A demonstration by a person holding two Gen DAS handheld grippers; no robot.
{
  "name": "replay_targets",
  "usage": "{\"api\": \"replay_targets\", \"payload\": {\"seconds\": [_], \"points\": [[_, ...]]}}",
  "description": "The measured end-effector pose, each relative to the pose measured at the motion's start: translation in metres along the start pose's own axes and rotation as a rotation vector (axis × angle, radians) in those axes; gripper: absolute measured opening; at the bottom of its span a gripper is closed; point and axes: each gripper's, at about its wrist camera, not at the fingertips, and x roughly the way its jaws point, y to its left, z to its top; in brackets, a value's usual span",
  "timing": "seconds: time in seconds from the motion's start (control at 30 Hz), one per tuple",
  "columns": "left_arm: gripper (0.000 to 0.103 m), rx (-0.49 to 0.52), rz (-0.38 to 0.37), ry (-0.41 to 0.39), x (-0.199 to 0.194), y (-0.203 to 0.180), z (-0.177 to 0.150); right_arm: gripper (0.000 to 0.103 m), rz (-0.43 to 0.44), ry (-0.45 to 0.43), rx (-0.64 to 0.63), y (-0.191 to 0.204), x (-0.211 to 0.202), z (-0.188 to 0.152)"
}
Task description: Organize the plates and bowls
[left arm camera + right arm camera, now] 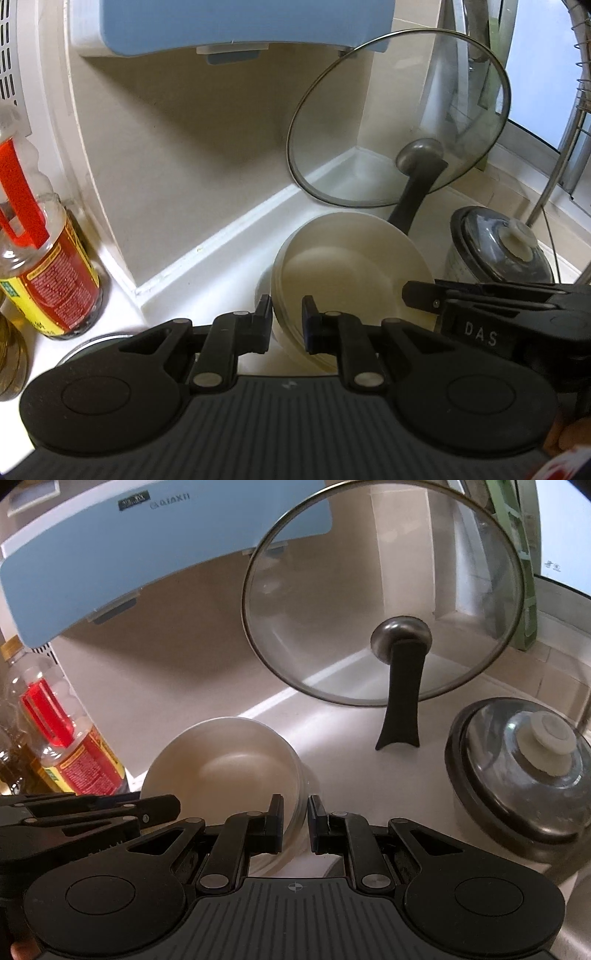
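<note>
Your left tool (286, 319) and right tool (295, 821) each clench opposite rims of the stacked bowls (351, 273) near the counter (221, 266), just before the 1 glass lid (399, 118).

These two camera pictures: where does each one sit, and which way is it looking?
Left wrist view: rides on the left gripper, looking forward and down its fingers at the stack of cream plates clamped by the rim; the right gripper reaches in from the right, and a bit of hand shows at the bottom corner.
Right wrist view: rides on the right gripper, facing the same way, clamped on the plates' other rim; the left gripper enters from the left.
Shared: the plates, glass lid, lidded pot, oil bottle.
</note>
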Motion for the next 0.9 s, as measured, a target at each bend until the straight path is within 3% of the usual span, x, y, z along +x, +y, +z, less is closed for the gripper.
{"api": "replay_targets", "payload": {"seconds": [0.9], "points": [[0.015,-0.009,0.012,0.068,0.042,0.005,0.002,0.014,-0.019,0.072,-0.013,-0.007,0.050,0.008]]}}
